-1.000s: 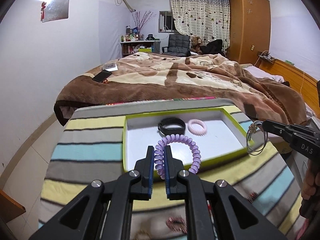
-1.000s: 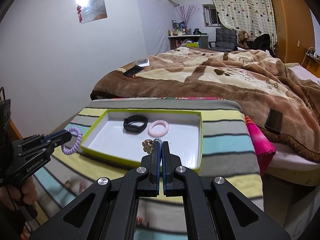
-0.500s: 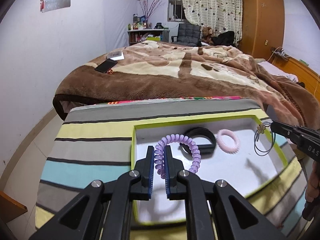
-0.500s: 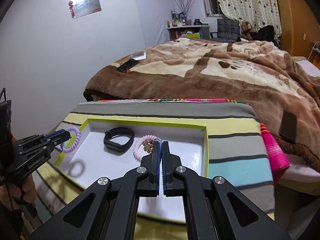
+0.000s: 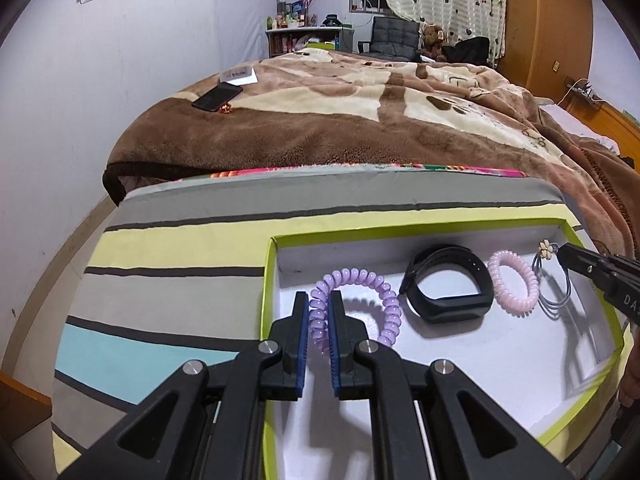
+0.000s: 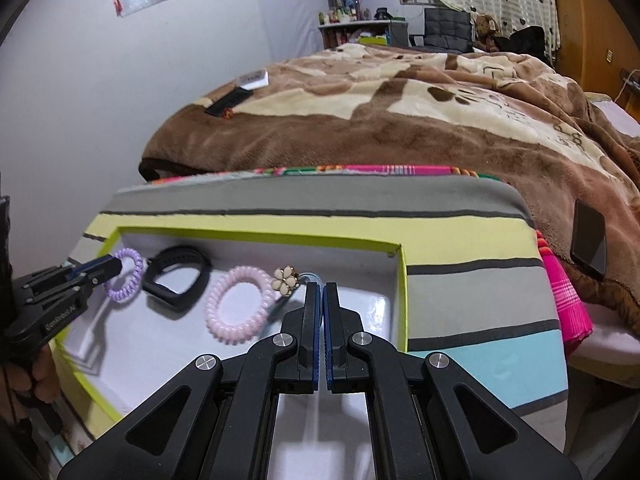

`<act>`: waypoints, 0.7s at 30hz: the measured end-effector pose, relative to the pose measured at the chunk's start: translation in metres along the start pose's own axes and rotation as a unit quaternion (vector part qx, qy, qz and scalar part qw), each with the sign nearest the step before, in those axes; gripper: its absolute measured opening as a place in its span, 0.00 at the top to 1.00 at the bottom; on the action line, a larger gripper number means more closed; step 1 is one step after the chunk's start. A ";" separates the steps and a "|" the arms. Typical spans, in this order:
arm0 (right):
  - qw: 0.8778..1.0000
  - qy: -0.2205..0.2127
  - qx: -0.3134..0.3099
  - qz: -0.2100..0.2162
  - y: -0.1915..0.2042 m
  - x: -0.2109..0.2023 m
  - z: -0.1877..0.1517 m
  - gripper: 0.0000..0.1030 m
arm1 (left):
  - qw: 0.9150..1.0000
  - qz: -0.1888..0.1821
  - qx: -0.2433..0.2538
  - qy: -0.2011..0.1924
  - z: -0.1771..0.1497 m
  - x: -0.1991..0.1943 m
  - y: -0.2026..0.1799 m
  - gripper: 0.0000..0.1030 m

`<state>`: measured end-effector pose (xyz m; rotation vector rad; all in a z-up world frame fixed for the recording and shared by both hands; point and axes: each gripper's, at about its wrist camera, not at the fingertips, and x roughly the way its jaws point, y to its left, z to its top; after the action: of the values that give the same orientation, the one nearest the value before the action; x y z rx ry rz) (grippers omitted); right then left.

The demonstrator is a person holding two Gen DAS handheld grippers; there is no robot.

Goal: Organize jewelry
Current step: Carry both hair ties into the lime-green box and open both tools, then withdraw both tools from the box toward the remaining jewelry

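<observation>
Now lower over the tray (image 5: pixel 440 229), left tongs (image 5: pixel 320 314) clenched on purple coil (image 5: pixel 384 292), right tongs (image 6: pixel 321 300) on flower tie (image 6: pixel 285 279).

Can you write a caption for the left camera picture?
Left gripper carries a purple coil bracelet over the white tray.
</observation>
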<state>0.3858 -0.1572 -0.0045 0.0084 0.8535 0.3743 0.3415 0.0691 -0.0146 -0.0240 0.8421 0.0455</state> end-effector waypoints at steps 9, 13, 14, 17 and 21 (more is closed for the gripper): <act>1.000 0.020 -0.005 -0.005 0.001 0.009 -0.003 0.95 | 1.000 -0.009 -0.004 0.003 0.004 0.004 -0.001 0.90; 1.000 0.015 -0.005 -0.004 0.002 0.006 -0.002 0.85 | 1.000 -0.015 -0.003 0.004 0.003 0.004 -0.001 0.86; 1.000 0.014 -0.005 -0.004 0.002 0.005 -0.002 0.85 | 1.000 -0.014 -0.002 0.002 0.003 0.003 -0.002 0.84; 1.000 0.010 -0.004 -0.004 0.002 0.001 -0.003 0.85 | 1.000 -0.016 -0.001 -0.007 0.003 -0.002 -0.002 0.75; 1.000 0.000 -0.002 0.000 0.003 -0.011 -0.005 0.84 | 1.000 -0.016 -0.002 -0.022 0.002 -0.015 -0.002 0.75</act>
<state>0.3741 -0.1587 0.0010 0.0057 0.8529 0.3763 0.3327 0.0672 -0.0019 -0.0402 0.7981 0.0169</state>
